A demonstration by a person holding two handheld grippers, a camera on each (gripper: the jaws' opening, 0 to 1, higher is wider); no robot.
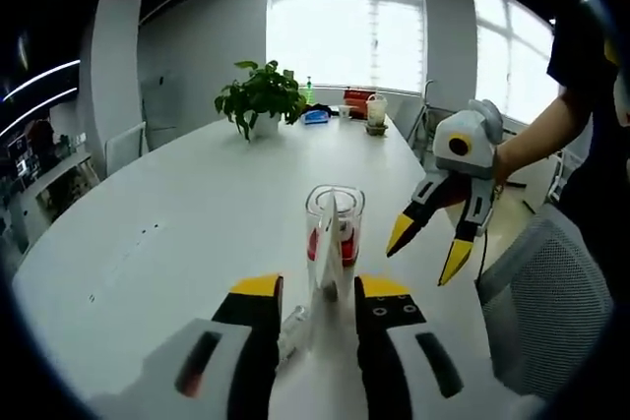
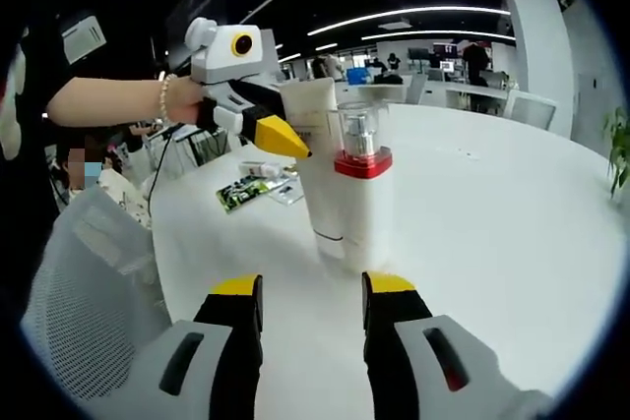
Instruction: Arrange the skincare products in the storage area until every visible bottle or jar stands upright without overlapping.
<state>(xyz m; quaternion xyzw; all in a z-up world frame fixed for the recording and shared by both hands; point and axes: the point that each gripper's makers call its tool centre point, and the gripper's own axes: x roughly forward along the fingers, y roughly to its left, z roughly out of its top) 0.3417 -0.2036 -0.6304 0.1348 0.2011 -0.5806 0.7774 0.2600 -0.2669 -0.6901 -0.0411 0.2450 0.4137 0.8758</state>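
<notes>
Bottle: a white pump bottle [image 2: 362,194] with a red collar and clear cap stands upright on the white table [image 2: 512,223], straight ahead of the right gripper's jaws and clear of them.
Tube: a taller white tube [image 2: 321,159] stands upright just beside the bottle, on its left in the right gripper view; the two look to be touching, though I cannot tell for sure.
Same pair from the other side: in the left gripper view the clear-capped bottle [image 1: 335,228] stands just past the left gripper's jaw tips, in line with the gap between them.
Small item: something clear and slim [image 1: 291,330] lies flat on the table between the left gripper's jaws; too blurred to name.
Left gripper [image 1: 318,294]: jaws apart, holding nothing, low over the table.
Right gripper [image 2: 311,291]: jaws spread, nothing between them, short of the bottle.
Right gripper seen from the left [image 1: 429,248]: held in the air to the right of the bottle, yellow tips apart and angled down.
Left gripper seen from the right [image 2: 279,137]: held by a hand [image 2: 184,98], its yellow tip right at the tube's upper part.
Packets: flat packets [image 2: 251,187] lie on the table behind the tube.
Far end: a potted plant [image 1: 260,97] by the windows.
</notes>
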